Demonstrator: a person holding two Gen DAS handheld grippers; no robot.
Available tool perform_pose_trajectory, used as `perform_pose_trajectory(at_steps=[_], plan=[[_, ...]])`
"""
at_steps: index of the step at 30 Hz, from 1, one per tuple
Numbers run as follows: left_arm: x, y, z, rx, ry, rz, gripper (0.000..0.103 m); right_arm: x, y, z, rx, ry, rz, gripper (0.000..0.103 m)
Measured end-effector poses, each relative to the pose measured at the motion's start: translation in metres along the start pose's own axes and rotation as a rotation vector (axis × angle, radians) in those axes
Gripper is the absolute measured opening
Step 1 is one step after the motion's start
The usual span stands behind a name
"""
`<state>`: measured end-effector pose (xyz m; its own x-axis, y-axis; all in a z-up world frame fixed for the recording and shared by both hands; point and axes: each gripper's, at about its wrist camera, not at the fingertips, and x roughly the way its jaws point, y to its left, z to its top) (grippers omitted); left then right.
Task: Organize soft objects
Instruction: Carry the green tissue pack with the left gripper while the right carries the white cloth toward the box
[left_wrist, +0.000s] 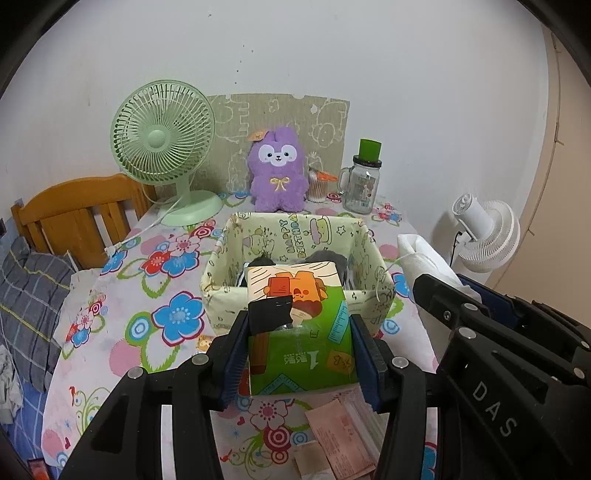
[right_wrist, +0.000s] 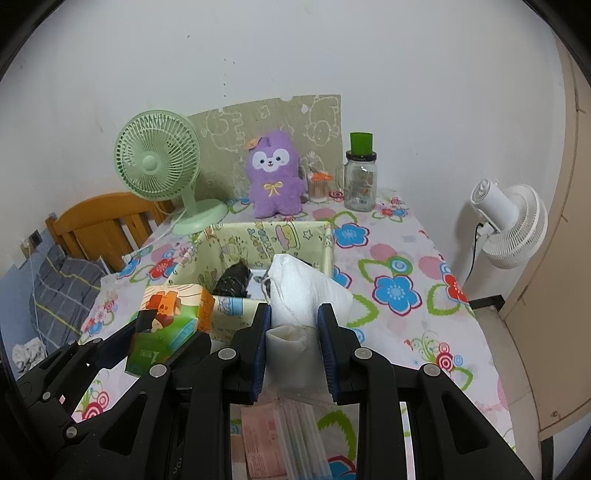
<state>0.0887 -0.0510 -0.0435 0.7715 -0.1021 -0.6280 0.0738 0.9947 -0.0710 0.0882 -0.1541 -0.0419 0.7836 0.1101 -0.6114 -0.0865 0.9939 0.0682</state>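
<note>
Carry step, both hands loaded, drop-off not yet done. Left gripper (left_wrist: 299, 332) is clamped on a green tissue pack (left_wrist: 299, 314), blue pads pressed on its left and right sides; the pack sits between the fingers and sticks out past the tips toward the far side. Right gripper (right_wrist: 293, 328) is nearly closed, pinching a white cloth bag (right_wrist: 295, 295) with a drawstring; the bag bulges up and forward out of the jaws, thin lower part squeezed between the pads.

Target looks like the pale yellow fabric box (left_wrist: 365, 251) on the flowered tablecloth (left_wrist: 155, 280), just beyond both grippers. Dark soft items already lie inside it (right_wrist: 234, 278). In the left wrist view the pack overlaps the box's near wall, so it appears held above the near edge, not inside yet. In the right wrist view the bag hangs in front of the box's right near corner, and the tissue pack shows at the left, beside the box.

Next move, as a guess: carry each item forward over the box opening, lower it, then open the jaws. Needs clearing the near wall, which is floppy and could fold in if bumped. Two items arriving together may crowd the opening; one at a time seems safer.

Purple plush toy (left_wrist: 277, 170), green fan (left_wrist: 162, 140) and glass jar (left_wrist: 362, 181) stand at the far edge, well apart from the grippers. Pink papers (left_wrist: 340, 435) lie on the table near side, under the grippers.
</note>
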Motion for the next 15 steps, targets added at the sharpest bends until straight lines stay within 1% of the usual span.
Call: perform_pose_trajectory(at_steps=[10,15], plan=[[0.000,0.000,0.015,0.013,-0.018,-0.006,0.053,0.001,0.005,0.015,-0.010,-0.017,0.009,0.030],[0.002,0.001,0.022,0.030,-0.033,0.005,0.053,0.004,0.008,0.022,-0.014,-0.023,0.015,0.030]])
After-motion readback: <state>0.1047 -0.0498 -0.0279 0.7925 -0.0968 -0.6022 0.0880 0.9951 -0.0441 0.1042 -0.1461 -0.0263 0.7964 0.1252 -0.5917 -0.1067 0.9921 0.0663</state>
